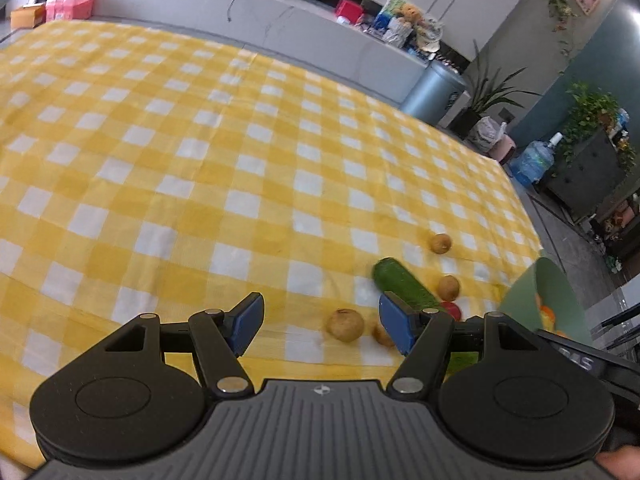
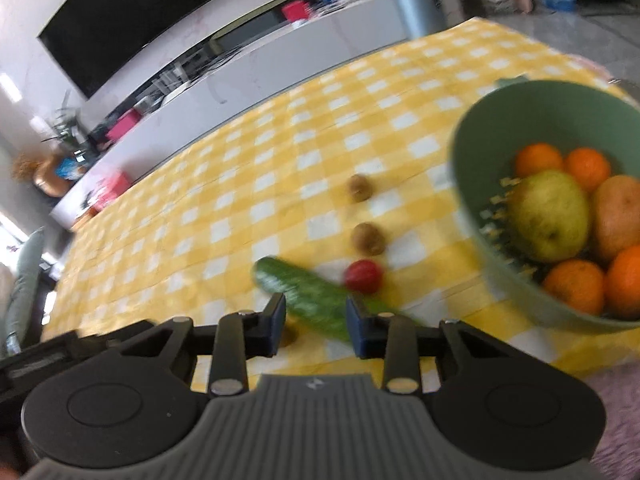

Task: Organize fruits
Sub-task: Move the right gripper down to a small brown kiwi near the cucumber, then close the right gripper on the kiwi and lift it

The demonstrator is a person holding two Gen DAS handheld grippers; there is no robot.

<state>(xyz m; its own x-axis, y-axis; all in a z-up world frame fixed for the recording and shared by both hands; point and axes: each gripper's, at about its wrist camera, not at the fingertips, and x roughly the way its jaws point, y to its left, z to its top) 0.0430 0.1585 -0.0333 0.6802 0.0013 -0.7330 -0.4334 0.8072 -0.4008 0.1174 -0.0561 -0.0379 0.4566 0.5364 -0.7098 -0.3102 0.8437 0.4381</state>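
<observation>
While our left gripper (image 1: 322,322) hangs low over the yellow-and-white checked tabletop (image 1: 200,168), its blue-padded jaws stand wide apart and hold nothing. A small round brown fruit (image 1: 345,324) lies on the cloth between them, touching neither pad; a second brown one (image 1: 383,335) peeks out beside the right-hand pad. Our right gripper (image 2: 316,322) has its jaws released about halfway, straddling the long dark-green cucumber (image 2: 308,294), which lies slanted on the cloth (motion blur keeps us from telling whether the pads touch it). Just beyond the cucumber's near end sits a small red round fruit (image 2: 363,276), and farther out two more brown fruits (image 2: 368,238) (image 2: 360,188), well apart from each other. To the right stands the pale green plastic colander bowl (image 2: 468,152), holding oranges (image 2: 573,286), a yellow-green pear (image 2: 550,216) and an orange-red mango (image 2: 618,216).
</observation>
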